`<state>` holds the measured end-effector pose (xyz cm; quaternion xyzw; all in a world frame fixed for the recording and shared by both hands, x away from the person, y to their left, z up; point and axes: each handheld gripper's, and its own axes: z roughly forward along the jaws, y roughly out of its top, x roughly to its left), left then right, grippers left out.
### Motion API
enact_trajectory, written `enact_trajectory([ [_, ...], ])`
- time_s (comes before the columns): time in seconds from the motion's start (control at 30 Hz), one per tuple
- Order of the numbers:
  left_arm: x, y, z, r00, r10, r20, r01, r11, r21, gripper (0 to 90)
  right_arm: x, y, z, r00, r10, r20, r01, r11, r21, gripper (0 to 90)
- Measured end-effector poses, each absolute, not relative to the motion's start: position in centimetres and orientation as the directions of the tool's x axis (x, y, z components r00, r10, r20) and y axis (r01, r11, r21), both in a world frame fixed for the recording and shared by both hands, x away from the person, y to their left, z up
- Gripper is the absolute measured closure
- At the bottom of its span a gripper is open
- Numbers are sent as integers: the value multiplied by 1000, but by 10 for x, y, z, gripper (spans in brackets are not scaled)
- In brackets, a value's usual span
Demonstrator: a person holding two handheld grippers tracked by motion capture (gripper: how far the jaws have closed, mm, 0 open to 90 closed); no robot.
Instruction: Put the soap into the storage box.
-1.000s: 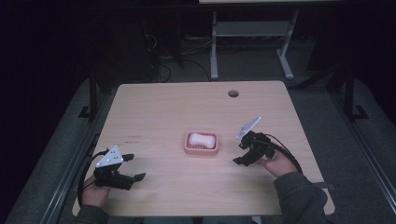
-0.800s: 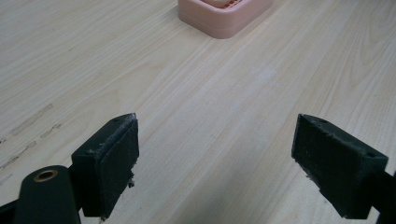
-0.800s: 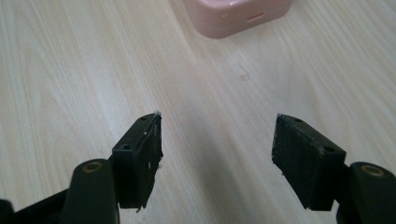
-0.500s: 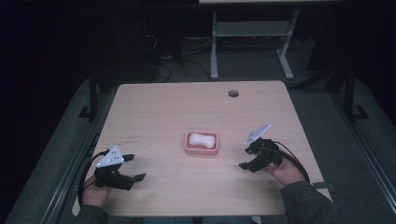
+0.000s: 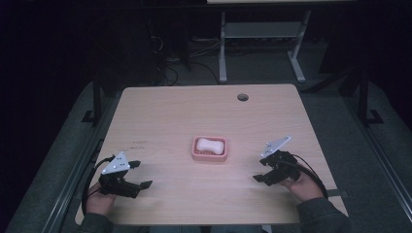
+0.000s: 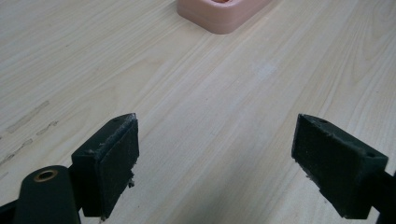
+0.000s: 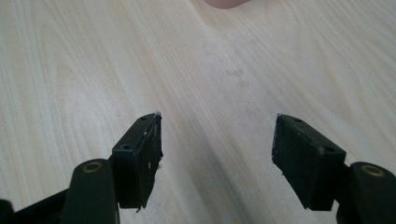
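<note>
The left hand-held gripper (image 5: 137, 174) sits near the front left corner of the surface (image 5: 170, 111), held by the person's left hand (image 5: 99, 201), with its jaws apart and nothing between them; in the left gripper view (image 6: 217, 154) bare wood grain shows between the two black pads, and the corner of the pink soap dish (image 6: 219, 14) lies well ahead at the top edge. The right hand-held gripper (image 5: 262, 170) sits near the front right edge of the surface, held by the person's right hand (image 5: 303, 187), with its jaws likewise apart and empty; in the right gripper view (image 7: 217, 142) the gap between the pads shows bare wood, and a sliver of the dish appears at the top edge. Both grippers point inward toward the middle of the surface. The soap dish (image 5: 210, 156) stands about midway between the left and right edges, slightly toward the front, well apart from either gripper. A pale bar of soap (image 5: 209, 145) lies inside the dish. A round cable hole (image 5: 242, 97) sits near the rear edge, right of centre. Faint scuff marks (image 6: 28, 123) mark the wood to the left of the left gripper's jaws.
</note>
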<state>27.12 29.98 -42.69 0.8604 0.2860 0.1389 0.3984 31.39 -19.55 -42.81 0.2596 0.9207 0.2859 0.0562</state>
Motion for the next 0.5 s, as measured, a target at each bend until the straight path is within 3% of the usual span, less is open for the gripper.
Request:
enact_trajectory([
  [0.5,272,296,-429,806,592,14,382,-538,751,148,290,-215,-436,-839,541,54,460,654,601,321],
])
